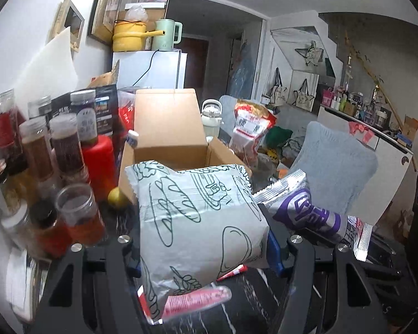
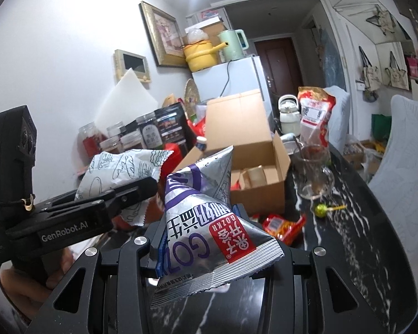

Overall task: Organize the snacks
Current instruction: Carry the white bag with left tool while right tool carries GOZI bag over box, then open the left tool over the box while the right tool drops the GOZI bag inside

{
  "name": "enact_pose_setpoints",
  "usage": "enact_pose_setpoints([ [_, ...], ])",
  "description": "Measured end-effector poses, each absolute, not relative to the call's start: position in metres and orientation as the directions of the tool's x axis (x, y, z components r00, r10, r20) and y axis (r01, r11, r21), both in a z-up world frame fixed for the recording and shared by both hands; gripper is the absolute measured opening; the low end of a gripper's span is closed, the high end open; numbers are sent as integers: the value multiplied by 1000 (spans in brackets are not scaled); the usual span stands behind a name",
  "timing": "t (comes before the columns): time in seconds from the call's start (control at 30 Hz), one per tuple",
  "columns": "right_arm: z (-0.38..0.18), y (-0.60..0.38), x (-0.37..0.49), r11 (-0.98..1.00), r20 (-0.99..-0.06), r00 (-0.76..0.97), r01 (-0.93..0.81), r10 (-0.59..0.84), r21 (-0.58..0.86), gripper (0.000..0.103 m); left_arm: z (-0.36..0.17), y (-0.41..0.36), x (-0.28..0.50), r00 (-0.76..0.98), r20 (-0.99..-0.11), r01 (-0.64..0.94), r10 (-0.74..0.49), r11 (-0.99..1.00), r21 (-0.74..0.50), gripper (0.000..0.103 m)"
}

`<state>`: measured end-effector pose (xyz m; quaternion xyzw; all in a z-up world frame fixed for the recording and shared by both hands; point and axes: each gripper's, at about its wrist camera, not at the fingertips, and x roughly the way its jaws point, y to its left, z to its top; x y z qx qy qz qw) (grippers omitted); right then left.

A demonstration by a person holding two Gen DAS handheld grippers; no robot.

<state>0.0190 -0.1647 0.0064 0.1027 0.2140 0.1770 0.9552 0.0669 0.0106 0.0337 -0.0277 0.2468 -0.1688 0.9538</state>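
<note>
A white snack bag with green bread drawings [image 1: 197, 217] sits between the fingers of my left gripper [image 1: 204, 250], which is shut on it and holds it above the black marble table [image 1: 245, 303]. My right gripper [image 2: 209, 253] is shut on a silver and purple snack bag [image 2: 197, 220], also seen at the right of the left wrist view [image 1: 303, 208]. Both bags hang just in front of an open cardboard box [image 2: 256, 183], which has brown packets inside. In the right wrist view one of the left gripper's fingers [image 2: 131, 192] clamps the white bag [image 2: 119, 169].
Spice jars [image 1: 64, 144] and a red bottle [image 1: 99, 164] crowd the table's left. A glass mug [image 2: 312, 172], a green lollipop [image 2: 320, 210] and an orange-red snack pack [image 2: 284, 225] lie right of the box. A red bag [image 2: 315, 111] stands behind. A grey chair [image 1: 334, 167] is at right.
</note>
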Motion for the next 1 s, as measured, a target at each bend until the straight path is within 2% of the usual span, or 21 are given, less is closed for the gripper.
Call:
enact_pose_setpoints([
  [0.63,42,-156,157,921,-383,839,-325,386,217,40,55,14,215,822,-466,280,-327,945,-170,63],
  [1.0,28,-161,249,924,-423,822,-327,382,199,40,25,12,295,808,-516,219,-285,958,-186,63],
])
